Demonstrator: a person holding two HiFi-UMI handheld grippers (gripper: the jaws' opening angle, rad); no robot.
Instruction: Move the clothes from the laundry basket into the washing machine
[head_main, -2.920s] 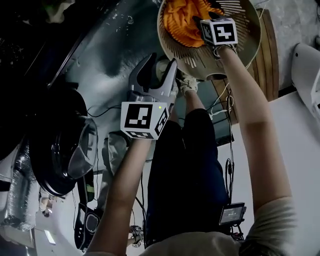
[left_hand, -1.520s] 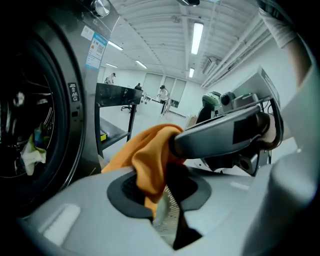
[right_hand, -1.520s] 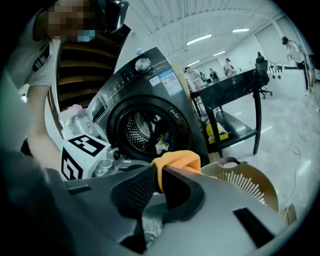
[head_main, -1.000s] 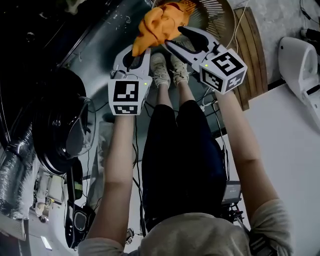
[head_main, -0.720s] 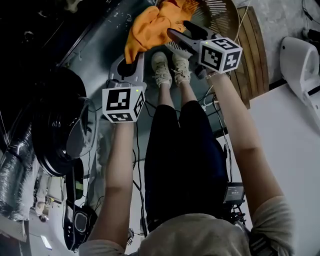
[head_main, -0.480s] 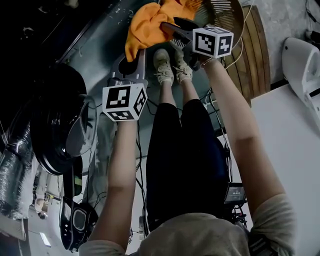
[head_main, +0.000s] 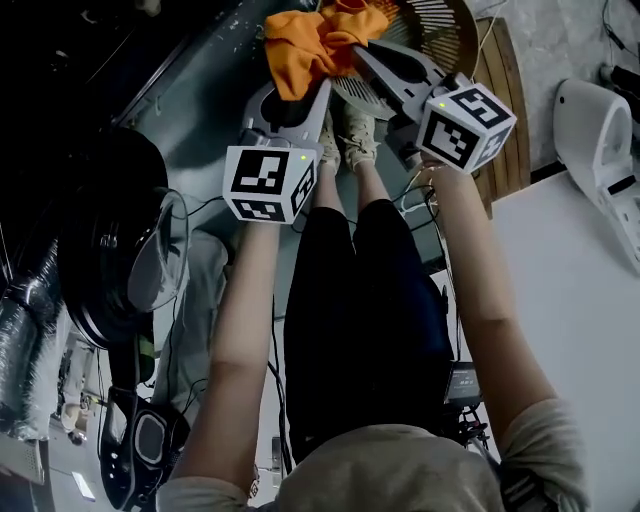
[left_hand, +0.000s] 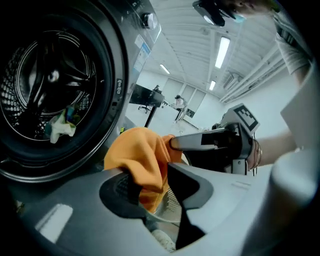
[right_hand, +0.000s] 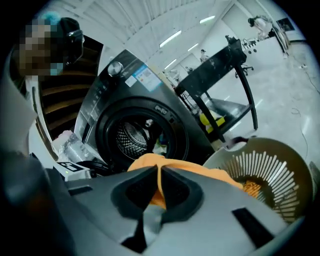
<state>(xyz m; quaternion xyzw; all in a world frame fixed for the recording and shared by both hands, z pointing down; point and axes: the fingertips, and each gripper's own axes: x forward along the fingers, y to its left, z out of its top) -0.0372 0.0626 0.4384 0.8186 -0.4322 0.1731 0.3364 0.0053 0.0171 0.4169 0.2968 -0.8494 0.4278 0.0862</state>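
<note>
A big hall, with a white ribbed ceiling, long strip lights (left_hand: 221, 50) and a grey floor. The person stands on that floor in two pale shoes (head_main: 345, 135) and dark trousers.

Nearest are the two tools. Each carries one marker cube, the left cube (head_main: 268, 183) and the right cube (head_main: 467, 125). The cubes show black-and-white squares only, no letters.

One orange garment (head_main: 305, 45) hangs in the air between both tools, just beside the basket and outside the machine. The right tool (right_hand: 158, 175) has just been closing, and its jaws are pinched almost together on a fold of the garment. The left tool (left_hand: 147, 172) has just been opening. Its jaws stand a little apart, with the cloth draped loosely in the gap and not squeezed.

Beyond them is one round tan laundry basket (right_hand: 262, 167) with slatted walls. Next to it stands one dark grey front-loading washing machine (right_hand: 125, 85), its one round glass door (head_main: 150, 270) swung open. In the drum lies one pale piece of cloth (left_hand: 60, 129).

The control panel has one knob (right_hand: 116, 67) and what look like two blue-and-white stickers (right_hand: 145, 77), their print too small to read. Farther off stands one black frame (right_hand: 225, 75).
</note>
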